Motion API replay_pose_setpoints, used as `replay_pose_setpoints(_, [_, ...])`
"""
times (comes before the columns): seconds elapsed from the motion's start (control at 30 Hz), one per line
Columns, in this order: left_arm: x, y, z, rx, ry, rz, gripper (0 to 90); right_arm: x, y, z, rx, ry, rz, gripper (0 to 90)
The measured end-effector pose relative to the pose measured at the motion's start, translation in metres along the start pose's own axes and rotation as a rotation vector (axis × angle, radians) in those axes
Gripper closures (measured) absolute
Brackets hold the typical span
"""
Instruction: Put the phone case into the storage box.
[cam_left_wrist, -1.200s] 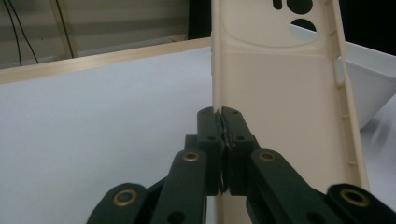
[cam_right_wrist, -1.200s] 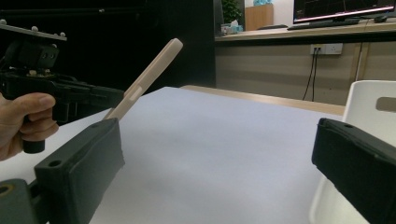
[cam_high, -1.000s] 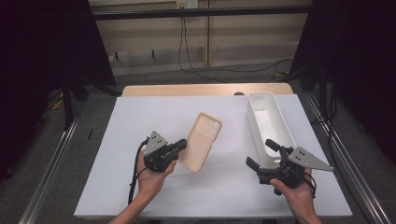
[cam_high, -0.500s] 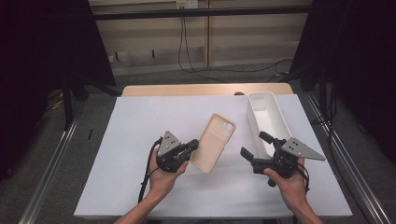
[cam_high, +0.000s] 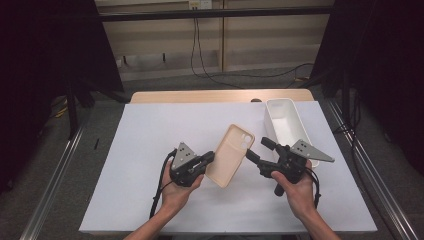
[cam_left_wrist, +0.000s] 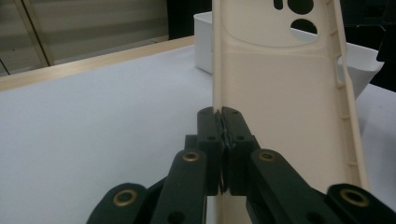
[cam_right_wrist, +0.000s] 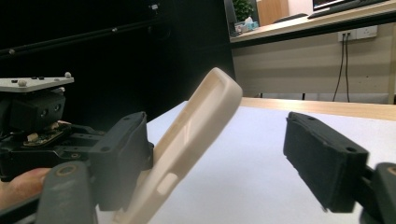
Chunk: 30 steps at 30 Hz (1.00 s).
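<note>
While the left tongs (cam_high: 209, 159) clench one edge of the beige phone case (cam_high: 231, 155), holding it tilted above the desk (cam_high: 150, 135), the right tongs (cam_high: 258, 150), jaws closing but not yet gripping, approach its opposite edge; the white tray (cam_high: 280, 107) beside them waits empty.

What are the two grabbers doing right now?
Left gripper: shut on the edge of the phone case.
Right gripper: open, jaws just been closing around the case, not pressing it yet.

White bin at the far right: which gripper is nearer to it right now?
Right. The right gripper sits just in front of the white bin; the left gripper is farther left, clamping the phone case.
</note>
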<state>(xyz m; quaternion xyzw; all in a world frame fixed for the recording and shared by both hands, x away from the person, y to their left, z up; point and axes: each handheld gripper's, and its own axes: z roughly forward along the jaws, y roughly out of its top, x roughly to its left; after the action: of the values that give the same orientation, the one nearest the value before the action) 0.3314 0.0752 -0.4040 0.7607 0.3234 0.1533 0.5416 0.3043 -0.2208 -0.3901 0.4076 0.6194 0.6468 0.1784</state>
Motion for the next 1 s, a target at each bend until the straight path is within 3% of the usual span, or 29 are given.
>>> replay_pose_setpoints(0.23, [-0.001, 0.000, 0.000, 0.000, 0.001, 0.004, 87.6, -0.002, -0.003, 0.007, 0.013, -0.006, 0.013, 33.4])
replay_pose_setpoints(0.4, [-0.002, -0.001, 0.002, 0.009, -0.002, 0.011, 87.6, -0.004, -0.006, 0.014, 0.029, 0.001, 0.014, 46.0])
replay_pose_setpoints(0.6, [-0.002, -0.002, 0.003, 0.015, -0.005, 0.018, 87.6, -0.004, -0.008, 0.017, 0.043, 0.006, 0.018, 52.5])
replay_pose_setpoints(0.73, [-0.003, -0.003, 0.003, 0.009, -0.012, 0.013, 87.5, -0.004, -0.009, 0.018, 0.054, 0.018, 0.018, 61.8])
replay_pose_setpoints(1.0, [-0.003, -0.004, 0.004, 0.007, -0.012, 0.019, 87.5, -0.007, -0.010, 0.018, 0.066, 0.028, 0.024, 67.6])
